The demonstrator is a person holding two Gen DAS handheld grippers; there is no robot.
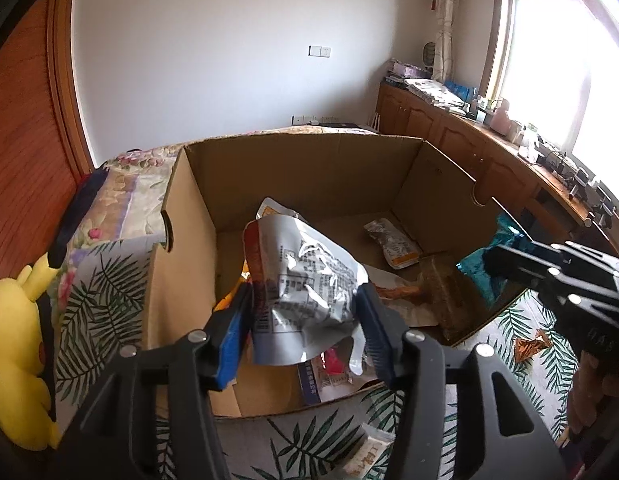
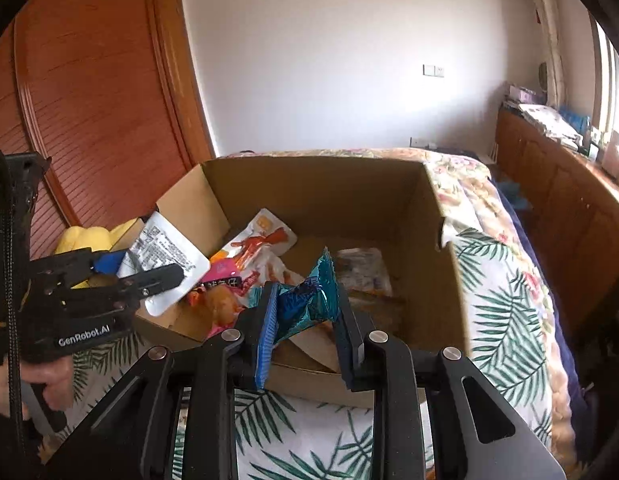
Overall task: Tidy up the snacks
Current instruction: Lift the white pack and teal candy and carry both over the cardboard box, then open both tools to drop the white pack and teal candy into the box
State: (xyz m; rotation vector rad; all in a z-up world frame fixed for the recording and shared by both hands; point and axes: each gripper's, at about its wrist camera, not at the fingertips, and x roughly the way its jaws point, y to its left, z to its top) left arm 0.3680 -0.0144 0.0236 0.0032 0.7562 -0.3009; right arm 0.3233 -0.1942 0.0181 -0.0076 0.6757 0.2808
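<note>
While the silver pouch point(image 1: 305, 280) hung over the near left part of the cardboard box point(image 1: 309, 168), it sat between the blue pads of the left gripper point(image 1: 305, 320); whether those pads pressed it or had let go could not be told. The right gripper point(image 2: 305, 312) stood narrow, clamped on a teal packet point(image 2: 309, 296) above the box's near edge. Inside the box lay an orange-printed packet point(image 2: 257, 244), a pink packet point(image 2: 225, 272) and a pale packet with an orange band point(image 1: 393, 244) toward the far right corner. The box rested on a bedspread with green palm leaves point(image 2: 505, 312). On the spread beside the box lay a small coppery wrapper point(image 1: 529, 346), and a white packet point(image 1: 365, 456) lay just in front of the box. A yellow plush toy point(image 1: 17, 344) sat to the left. A wooden sideboard point(image 1: 449, 128) ran along the window wall, and a louvred wooden door point(image 2: 89, 100) stood behind.
</note>
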